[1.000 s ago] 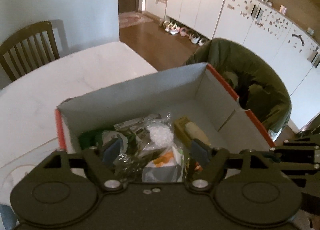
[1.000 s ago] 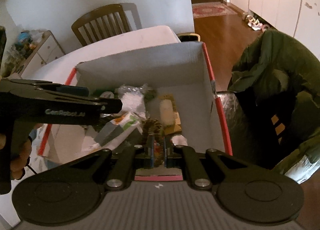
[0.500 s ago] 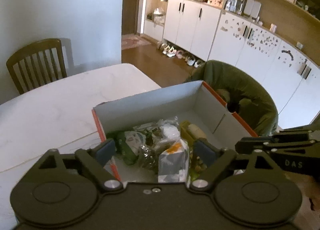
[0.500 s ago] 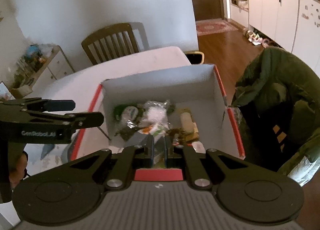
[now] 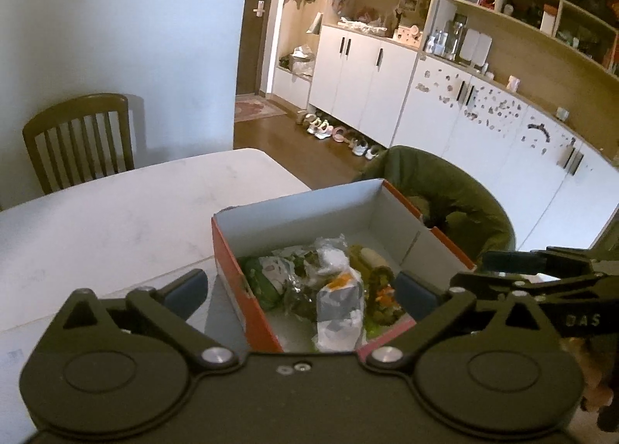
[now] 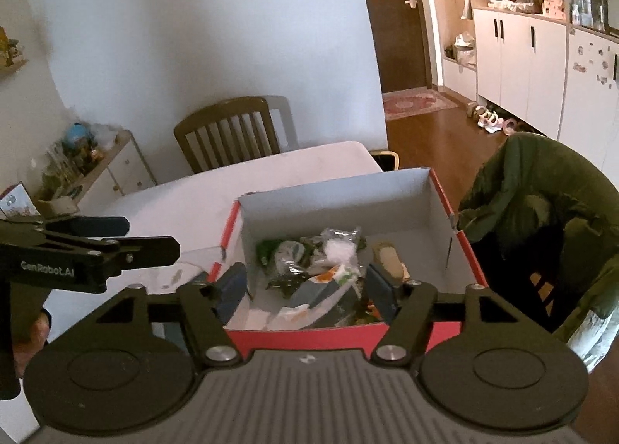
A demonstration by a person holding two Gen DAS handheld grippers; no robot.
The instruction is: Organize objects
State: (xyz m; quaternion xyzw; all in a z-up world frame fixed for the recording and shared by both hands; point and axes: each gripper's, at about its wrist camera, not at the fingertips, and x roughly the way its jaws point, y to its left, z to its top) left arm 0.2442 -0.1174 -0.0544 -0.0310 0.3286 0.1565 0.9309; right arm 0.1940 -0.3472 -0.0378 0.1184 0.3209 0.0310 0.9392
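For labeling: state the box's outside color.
Red-orange outside on the box, grey-white inside; the right wrist view shows it best.

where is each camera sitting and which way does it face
Left wrist: on the left tool, facing forward and down at the box on the table; its own open fingers and the right tool show.
Right wrist: on the right tool, facing the same box from its near end; its open fingers and the left tool show.
Shared: box, packets, wooden chair, green jacket.

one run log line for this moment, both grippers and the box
left gripper: open, empty, above box | right gripper: open, empty, above box | box: on table, packets inside
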